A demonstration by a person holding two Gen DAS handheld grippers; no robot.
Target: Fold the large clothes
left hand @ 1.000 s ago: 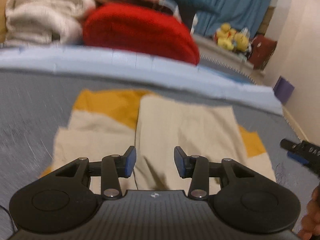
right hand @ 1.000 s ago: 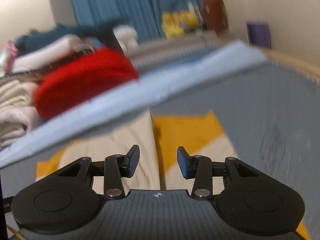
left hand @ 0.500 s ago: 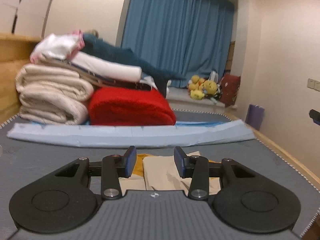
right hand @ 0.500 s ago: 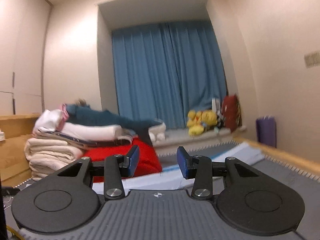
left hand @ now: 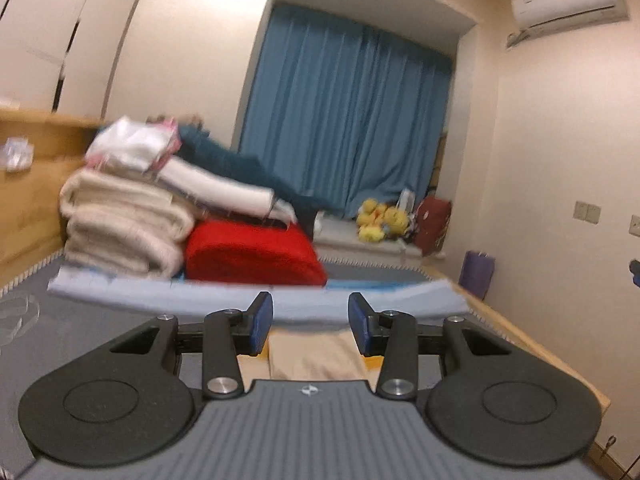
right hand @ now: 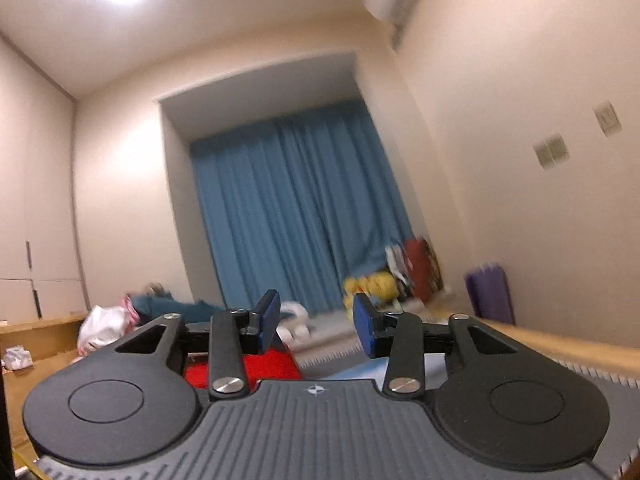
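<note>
Both cameras now look out across the room rather than down: a second ago we were over the beige and mustard garment (left hand: 316, 354) lying flat on the grey bed (left hand: 100, 320), and since then we have tipped both tools up. We judge that a fold is finished, or that we are backing off to reposition, because neither tool carries any cloth.

Starting at the left, our left claw (left hand: 311, 322) stands moderately open, its blue pads (left hand: 262, 320) well apart with nothing between them and nothing touching them. Only a strip of the garment shows, low between the arms and just beyond the tool body, lying on the bed. Past it runs a pale blue folded sheet (left hand: 160, 294), then the stack of cream blankets (left hand: 120, 224) with the red blanket (left hand: 252, 254) beside it, and the blue curtain (left hand: 344, 120) behind.

Moving to the right, our right claw (right hand: 316, 320) is tilted higher, towards the curtain and ceiling. It is also moderately open and empty, its pads clear of everything. From this view the garment is hidden below the tool; only a patch of the red blanket and the yellow plush toys (right hand: 370, 284) show past the arms.

To go on folding, we judge both tools must dip back to the garment's edge.
</note>
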